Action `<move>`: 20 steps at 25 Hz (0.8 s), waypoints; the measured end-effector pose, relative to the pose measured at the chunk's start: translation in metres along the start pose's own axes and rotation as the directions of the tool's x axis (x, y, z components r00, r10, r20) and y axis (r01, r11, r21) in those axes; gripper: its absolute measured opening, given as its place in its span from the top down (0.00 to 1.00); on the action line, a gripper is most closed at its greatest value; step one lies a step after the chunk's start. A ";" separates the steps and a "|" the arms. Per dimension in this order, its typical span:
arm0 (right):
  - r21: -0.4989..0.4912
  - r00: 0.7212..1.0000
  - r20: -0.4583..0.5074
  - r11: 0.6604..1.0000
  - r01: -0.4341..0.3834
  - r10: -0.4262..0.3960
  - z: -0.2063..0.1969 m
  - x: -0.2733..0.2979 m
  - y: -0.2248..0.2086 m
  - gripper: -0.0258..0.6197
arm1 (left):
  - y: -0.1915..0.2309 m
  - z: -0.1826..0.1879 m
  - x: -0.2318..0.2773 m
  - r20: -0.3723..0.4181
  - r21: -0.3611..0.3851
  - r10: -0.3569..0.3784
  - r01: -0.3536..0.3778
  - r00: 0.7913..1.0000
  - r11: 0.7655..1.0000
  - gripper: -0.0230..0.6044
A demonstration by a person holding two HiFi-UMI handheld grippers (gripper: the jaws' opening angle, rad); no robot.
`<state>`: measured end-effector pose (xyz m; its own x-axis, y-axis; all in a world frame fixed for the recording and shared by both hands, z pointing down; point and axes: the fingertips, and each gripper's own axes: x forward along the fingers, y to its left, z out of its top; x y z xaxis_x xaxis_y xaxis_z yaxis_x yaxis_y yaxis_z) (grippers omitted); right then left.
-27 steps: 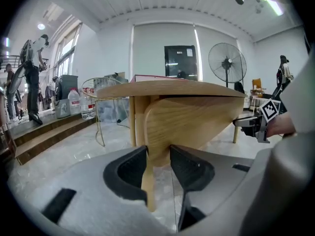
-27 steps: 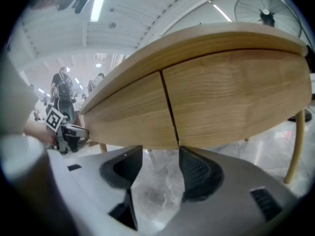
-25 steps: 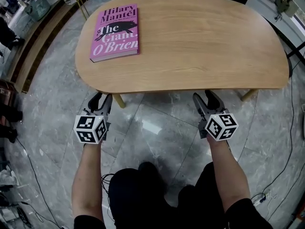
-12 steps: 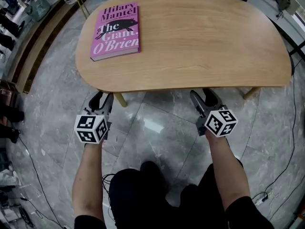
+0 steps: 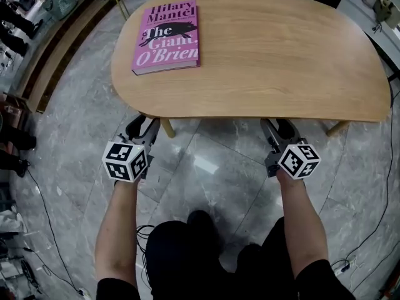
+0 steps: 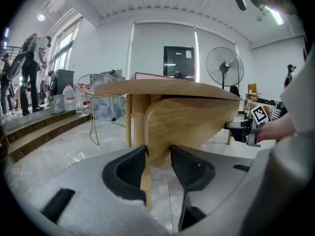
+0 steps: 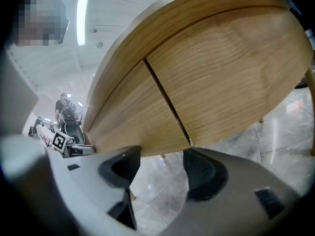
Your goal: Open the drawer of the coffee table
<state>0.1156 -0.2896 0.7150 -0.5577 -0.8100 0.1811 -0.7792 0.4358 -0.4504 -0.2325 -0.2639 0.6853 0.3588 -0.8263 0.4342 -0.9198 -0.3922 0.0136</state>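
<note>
The oval wooden coffee table (image 5: 269,55) stands ahead with a pink book (image 5: 167,36) on its far left. My left gripper (image 5: 142,125) reaches under the near edge at the left, beside a leg (image 5: 166,127). In its own view the left gripper (image 6: 158,154) is open, and the curved lower end of the wooden front panel (image 6: 192,122) shows between the fingertips. My right gripper (image 5: 279,125) sits under the near edge at the right. Its jaws (image 7: 162,154) have just been closing slightly but stay wide open below the panel (image 7: 133,117), by a seam (image 7: 167,102); nothing lies between them.
Grey marble floor surrounds the table, with cables (image 5: 369,230) at the right. Wooden steps (image 6: 34,132), water bottles (image 6: 69,100), a wire stand (image 6: 96,82) and a standing fan (image 6: 224,68) lie beyond. People stand in the distance.
The head view has shifted, so the table and book sit further right. Both grippers have stayed at the table's near edge, their tips now tucked a little further under it.
</note>
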 end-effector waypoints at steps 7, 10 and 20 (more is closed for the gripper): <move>-0.050 1.000 -0.022 0.999 0.004 -0.006 -0.005 -0.001 0.002 0.60 | 0.002 -0.001 -0.006 0.010 0.000 0.034 -0.034 0.999 0.999 0.72; -0.063 1.000 -0.022 0.998 0.004 -0.006 -0.006 -0.007 0.004 0.61 | -0.002 -0.002 -0.011 0.014 0.007 0.030 -0.030 0.999 1.000 0.72; -0.145 0.996 -0.088 0.989 -0.004 -0.009 -0.021 -0.022 0.009 0.63 | -0.006 -0.010 -0.022 0.010 0.011 0.038 -0.039 0.999 0.999 0.72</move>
<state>0.1145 -0.2593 0.7254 -0.5734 -0.7764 0.2614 -0.8105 0.4911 -0.3193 -0.2366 -0.2397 0.6846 0.3247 -0.8450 0.4250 -0.9311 -0.3645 -0.0131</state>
